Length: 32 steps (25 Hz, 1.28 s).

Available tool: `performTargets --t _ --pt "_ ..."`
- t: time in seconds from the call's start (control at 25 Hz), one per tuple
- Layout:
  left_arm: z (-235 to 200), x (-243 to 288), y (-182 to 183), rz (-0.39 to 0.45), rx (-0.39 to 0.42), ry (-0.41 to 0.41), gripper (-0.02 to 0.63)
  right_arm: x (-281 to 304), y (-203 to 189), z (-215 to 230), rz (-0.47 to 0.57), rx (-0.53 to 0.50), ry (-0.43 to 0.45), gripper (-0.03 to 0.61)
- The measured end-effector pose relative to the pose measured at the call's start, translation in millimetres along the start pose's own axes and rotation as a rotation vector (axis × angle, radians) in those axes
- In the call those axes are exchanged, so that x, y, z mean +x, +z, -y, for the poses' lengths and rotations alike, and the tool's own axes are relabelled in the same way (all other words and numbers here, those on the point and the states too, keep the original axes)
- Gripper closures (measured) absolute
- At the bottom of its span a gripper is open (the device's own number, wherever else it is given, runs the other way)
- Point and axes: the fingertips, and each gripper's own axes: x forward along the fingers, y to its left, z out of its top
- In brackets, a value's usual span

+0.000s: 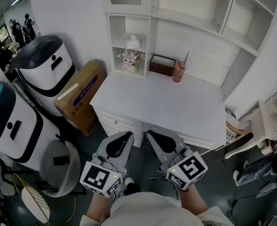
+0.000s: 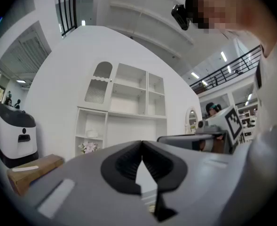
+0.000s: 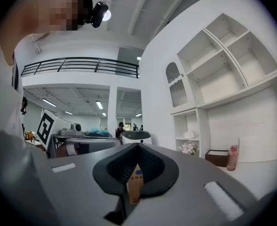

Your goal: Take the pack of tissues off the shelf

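Observation:
The white pack of tissues (image 1: pixel 132 42) lies on the middle shelf of the white cabinet's left column, above a pot of pink flowers (image 1: pixel 129 58). In the left gripper view the pack (image 2: pixel 92 134) is small and far off; it also shows in the right gripper view (image 3: pixel 189 134). My left gripper (image 1: pixel 124 138) and right gripper (image 1: pixel 154 136) hang side by side below the desk's front edge, close to the person's body and far from the shelf. Each has its jaws shut with nothing held. The left fingertips (image 2: pixel 141 143) meet, and so do the right fingertips (image 3: pixel 137 146).
On the white desk (image 1: pixel 176 109), a brown box (image 1: pixel 162 65) and a pink bottle (image 1: pixel 178 71) stand against the back. Left of the desk are a cardboard carton (image 1: pixel 79 95) and two white-and-black machines (image 1: pixel 44 67). A white chair (image 1: pixel 265 121) stands at the right.

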Motion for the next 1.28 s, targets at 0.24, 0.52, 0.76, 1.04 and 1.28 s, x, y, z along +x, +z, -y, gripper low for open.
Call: performTargets --t 0.24,0.52,0.76,1.04,1.28 --pt "-1.3 4.8 -2.2 -0.01 -0.012 0.003 0.614 1.3 -2.4 4.3 -0.006 0.001 0.009 0.578" --pt "-11.1 13.6 -6.4 -0.018 -0.019 0.006 0.614 11.1 -3.3 10.9 -0.012 0.005 0.012 0.578" --pt "-27.0 24.8 -8.4 -0.021 -0.012 -0.003 0.614 26.6 -5.5 19.5 -0.002 0.028 0.004 0.578" --pt "-54.2 38.1 -7.0 -0.016 0.013 -0.026 0.614 55.5 -4.9 22.7 -0.004 0.01 0.007 0.578" --pt "-83.6 39.5 -5.3 -0.008 0.01 -0.056 0.612 79.0 -2.5 23.8 0.018 0.034 -0.032 0.578"
